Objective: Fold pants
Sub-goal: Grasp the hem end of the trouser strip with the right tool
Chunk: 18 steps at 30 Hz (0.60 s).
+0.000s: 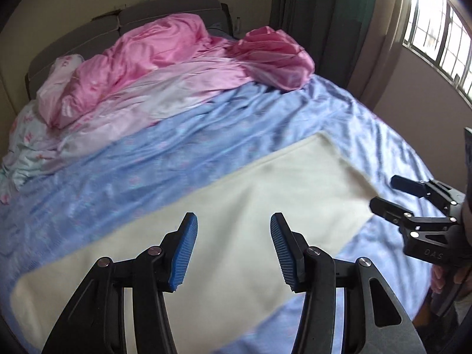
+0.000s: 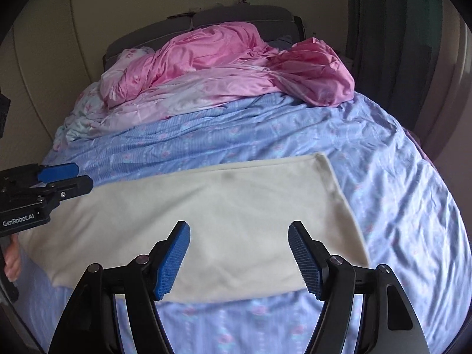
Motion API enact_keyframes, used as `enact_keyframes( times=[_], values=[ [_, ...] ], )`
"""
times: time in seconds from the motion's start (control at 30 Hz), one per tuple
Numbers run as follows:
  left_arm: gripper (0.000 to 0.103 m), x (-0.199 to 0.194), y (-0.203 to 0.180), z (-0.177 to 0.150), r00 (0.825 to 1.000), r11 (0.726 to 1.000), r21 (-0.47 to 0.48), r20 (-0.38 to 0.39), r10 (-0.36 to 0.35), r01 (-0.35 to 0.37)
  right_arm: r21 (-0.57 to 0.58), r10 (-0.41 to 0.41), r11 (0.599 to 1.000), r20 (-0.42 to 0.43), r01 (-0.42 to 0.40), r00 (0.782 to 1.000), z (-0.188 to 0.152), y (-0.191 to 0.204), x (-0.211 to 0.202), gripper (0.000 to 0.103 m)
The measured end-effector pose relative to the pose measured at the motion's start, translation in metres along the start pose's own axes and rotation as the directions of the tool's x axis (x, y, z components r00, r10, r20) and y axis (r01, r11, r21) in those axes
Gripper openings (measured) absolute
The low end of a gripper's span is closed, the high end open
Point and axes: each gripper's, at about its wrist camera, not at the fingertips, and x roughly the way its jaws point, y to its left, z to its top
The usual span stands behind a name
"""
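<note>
The cream pants [image 1: 236, 194] lie flat as a long folded rectangle across the blue bedsheet [image 1: 147, 159]. In the left wrist view my left gripper [image 1: 233, 218] hovers above their middle, open, with nothing between its blue pads. The right gripper [image 1: 383, 192] shows at the right edge, past the end of the pants. In the right wrist view the pants [image 2: 206, 203] lie smooth. My right gripper [image 2: 239, 225] hangs open and empty over their near edge. The left gripper [image 2: 84, 177] reaches in from the left, above the pants' left end.
A crumpled pink duvet [image 1: 165, 59] is heaped at the head of the bed against a grey headboard [image 1: 165, 8]. A barred window [image 1: 436, 29] and dark curtain [image 1: 324, 14] stand to the right. The bed's edge drops away at the right [image 2: 436, 206]. A hand [image 2: 11, 259] holds the left gripper's grip.
</note>
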Motion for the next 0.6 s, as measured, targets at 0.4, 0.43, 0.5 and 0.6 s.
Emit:
enact_keyframes(
  times=[0.4, 0.43, 0.5, 0.6],
  values=[
    [0.05, 0.076, -0.106, 0.015, 0.998, 0.999, -0.046, -0.066, -0.022, 0.019, 0.103, 0.083, 0.992, -0.064, -0.076, 0.994, 0.007, -0.14, 0.053, 0.066],
    [0.05, 0.085, -0.114, 0.016, 0.997, 0.999, -0.036, -0.073, -0.015, 0.012, 0.123, 0.106, 0.988, -0.073, -0.097, 0.992, 0.007, -0.15, 0.064, 0.063],
    [0.05, 0.097, -0.122, 0.017, 0.996, 0.999, -0.031, -0.084, -0.015, 0.012, 0.146, 0.134, 0.982, -0.09, -0.12, 0.987, 0.006, -0.162, 0.082, 0.053],
    [0.05, 0.118, -0.135, 0.018, 0.994, 0.999, -0.032, -0.105, -0.019, 0.016, 0.169, 0.16, 0.976, -0.114, -0.14, 0.98, 0.003, -0.175, 0.108, 0.049]
  ],
)
